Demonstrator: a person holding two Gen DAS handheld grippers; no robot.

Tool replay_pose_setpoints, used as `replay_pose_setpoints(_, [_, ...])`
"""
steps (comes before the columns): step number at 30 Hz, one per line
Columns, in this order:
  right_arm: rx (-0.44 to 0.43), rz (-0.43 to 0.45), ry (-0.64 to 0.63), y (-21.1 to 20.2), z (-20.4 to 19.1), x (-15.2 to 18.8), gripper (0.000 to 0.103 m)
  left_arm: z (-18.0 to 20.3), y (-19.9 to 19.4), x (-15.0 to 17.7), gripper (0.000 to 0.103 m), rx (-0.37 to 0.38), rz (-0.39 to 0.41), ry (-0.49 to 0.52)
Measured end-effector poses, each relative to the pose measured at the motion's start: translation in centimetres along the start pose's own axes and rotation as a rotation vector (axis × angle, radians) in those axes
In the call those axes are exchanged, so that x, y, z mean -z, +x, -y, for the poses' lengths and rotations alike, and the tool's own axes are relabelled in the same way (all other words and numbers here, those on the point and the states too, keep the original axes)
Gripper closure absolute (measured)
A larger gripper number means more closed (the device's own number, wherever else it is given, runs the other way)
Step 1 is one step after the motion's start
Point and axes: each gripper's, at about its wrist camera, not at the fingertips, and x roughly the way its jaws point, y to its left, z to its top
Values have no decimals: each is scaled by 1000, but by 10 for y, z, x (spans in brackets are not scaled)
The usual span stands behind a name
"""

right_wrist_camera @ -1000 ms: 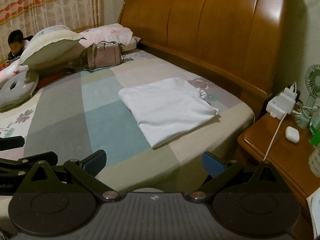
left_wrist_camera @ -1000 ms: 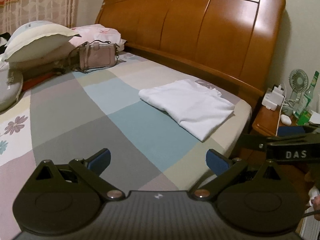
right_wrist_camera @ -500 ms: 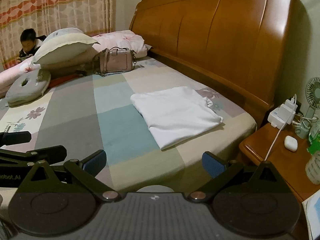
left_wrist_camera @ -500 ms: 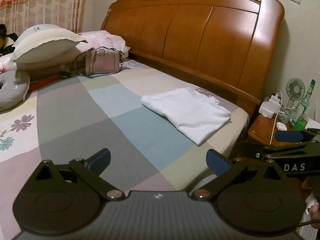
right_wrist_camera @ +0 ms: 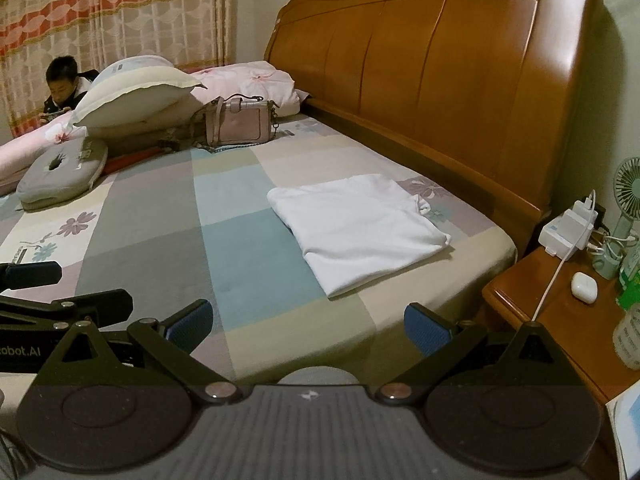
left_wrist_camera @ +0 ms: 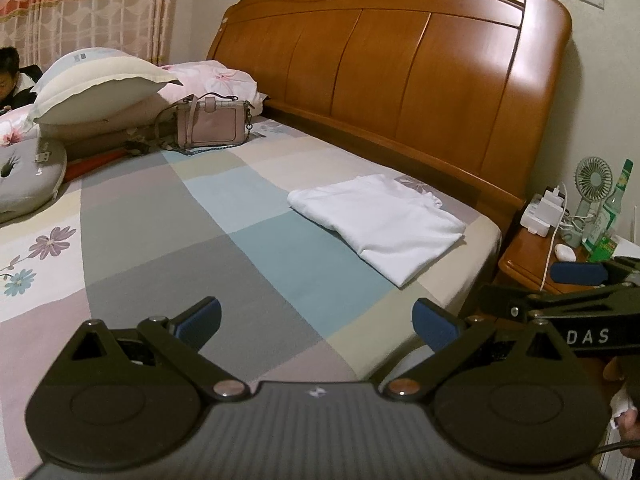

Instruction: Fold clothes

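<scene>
- On bed [left_wrist_camera: 168,240], near headboard [left_wrist_camera: 400,80] and right edge: white garment [left_wrist_camera: 380,226], lying flat as a compact rectangle, edges mostly squared, one small bunched bit at the headboard-side corner.
- Left gripper [left_wrist_camera: 316,318]: fingers spread wide, nothing between the blue pads [left_wrist_camera: 200,318]; hovering over the bed's near part, well apart from the garment.
- Right gripper [right_wrist_camera: 308,322]: also spread wide, empty; held at the bed's near edge beside nightstand [right_wrist_camera: 560,320], garment ahead and clear of both pads.
- Step in hand, as a judgement: fold looks done or nearly done; both tools backed off, no contact with cloth.
- Next move, if another fold is wanted: bring both grippers forward to the garment's near short edge, pinch one corner each, lift low, carry toward the headboard side, lay flat.
- Otherwise: tidy the bunched corner with one pinch and tuck.
- Needs: thin-layer pinch catching all layers, not the bedsheet underneath.
- Keep clear of charger cable [right_wrist_camera: 556,276] and earbud case [right_wrist_camera: 584,287] on nightstand.
- Handbag [left_wrist_camera: 212,128] and pillows [left_wrist_camera: 100,84] far off, no interference.
</scene>
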Motion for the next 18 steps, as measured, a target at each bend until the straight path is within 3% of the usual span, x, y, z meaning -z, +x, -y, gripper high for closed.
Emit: replay_pose_setpoints(18, [1,-7,3,0,-2,2,0,2,0,2,1,-4,-4,4])
